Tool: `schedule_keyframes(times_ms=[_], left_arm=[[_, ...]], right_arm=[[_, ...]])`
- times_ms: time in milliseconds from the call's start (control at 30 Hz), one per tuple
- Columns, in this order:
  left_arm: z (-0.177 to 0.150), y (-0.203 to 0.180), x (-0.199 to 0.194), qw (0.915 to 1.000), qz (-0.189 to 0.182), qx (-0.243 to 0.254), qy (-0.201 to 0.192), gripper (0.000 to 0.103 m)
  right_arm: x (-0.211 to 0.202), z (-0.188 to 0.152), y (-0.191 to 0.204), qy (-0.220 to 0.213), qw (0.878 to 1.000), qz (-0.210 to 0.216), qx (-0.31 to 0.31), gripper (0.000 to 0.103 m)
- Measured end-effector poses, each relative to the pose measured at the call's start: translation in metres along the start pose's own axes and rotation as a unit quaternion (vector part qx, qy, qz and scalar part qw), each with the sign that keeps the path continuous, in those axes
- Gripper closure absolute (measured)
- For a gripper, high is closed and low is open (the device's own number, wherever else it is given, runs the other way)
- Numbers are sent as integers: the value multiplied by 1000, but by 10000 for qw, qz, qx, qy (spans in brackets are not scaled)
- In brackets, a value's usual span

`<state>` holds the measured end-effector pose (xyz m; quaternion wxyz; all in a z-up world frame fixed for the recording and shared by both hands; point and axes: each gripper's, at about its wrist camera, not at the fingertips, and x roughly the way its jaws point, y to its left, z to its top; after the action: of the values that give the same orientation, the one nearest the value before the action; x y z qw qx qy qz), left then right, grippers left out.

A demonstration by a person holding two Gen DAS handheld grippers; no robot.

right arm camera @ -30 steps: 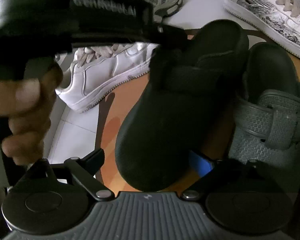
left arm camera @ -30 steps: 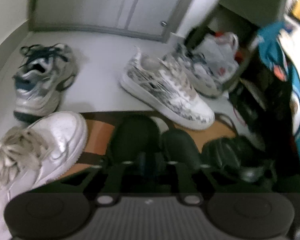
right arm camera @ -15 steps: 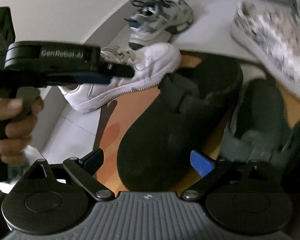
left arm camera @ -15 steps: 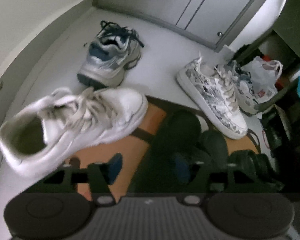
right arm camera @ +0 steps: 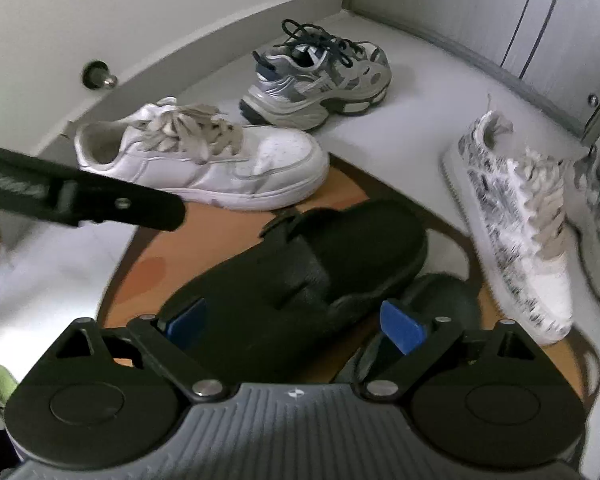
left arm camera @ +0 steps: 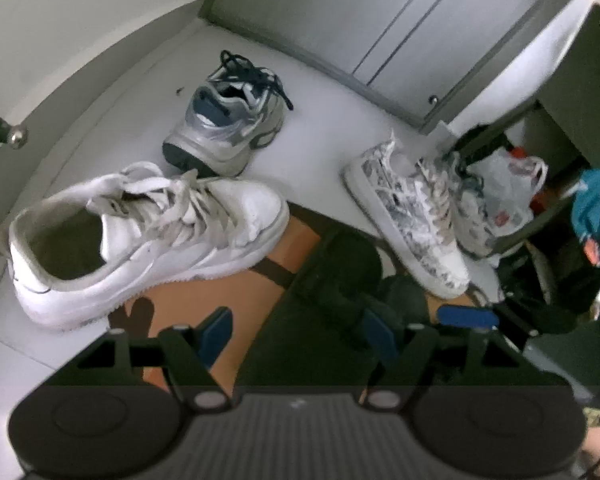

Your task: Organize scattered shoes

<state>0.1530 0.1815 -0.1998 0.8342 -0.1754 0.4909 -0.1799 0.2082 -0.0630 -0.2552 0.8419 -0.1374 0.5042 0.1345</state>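
Entryway corner: pale floor, orange mat, grey cabinet doors.

Floor is light grey, smooth, evenly lit. Orange-brown mat with a dark border lies on it near the camera. White wall with a grey baseboard curves along the left; a metal door stopper is fixed low on it. Grey cabinet doors with a small knob close the far side. A dark open-frame rack at the right holds a white plastic bag.

Dim, blurred, fisheye-warped edges
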Motion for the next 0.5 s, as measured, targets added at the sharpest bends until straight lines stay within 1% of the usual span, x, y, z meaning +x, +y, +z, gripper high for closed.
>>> schedule_keyframes(times_ms=[100, 200, 367, 400, 467, 500], left_arm=[[2, 8, -2, 9995, -76, -310, -26, 28], [2, 9, -1, 9995, -119, -308, -5, 28], [3, 13, 3, 9988, -176, -451, 84, 28], [2, 14, 3, 9987, -192, -475, 85, 28], [3, 16, 3, 9985, -194, -501, 84, 28], [3, 16, 3, 9984, -190, -518, 85, 28]], right_arm=[[4, 13, -3, 127, 9998, -120, -114, 7], [11, 19, -1, 226, 9991, -214, -283, 7], [28, 19, 8, 348, 9976, -294, -525, 8], [33, 18, 13, 379, 9965, -367, -642, 8], [39, 18, 15, 432, 9959, -426, -672, 15], [42, 18, 15, 459, 9955, -455, -688, 17]])
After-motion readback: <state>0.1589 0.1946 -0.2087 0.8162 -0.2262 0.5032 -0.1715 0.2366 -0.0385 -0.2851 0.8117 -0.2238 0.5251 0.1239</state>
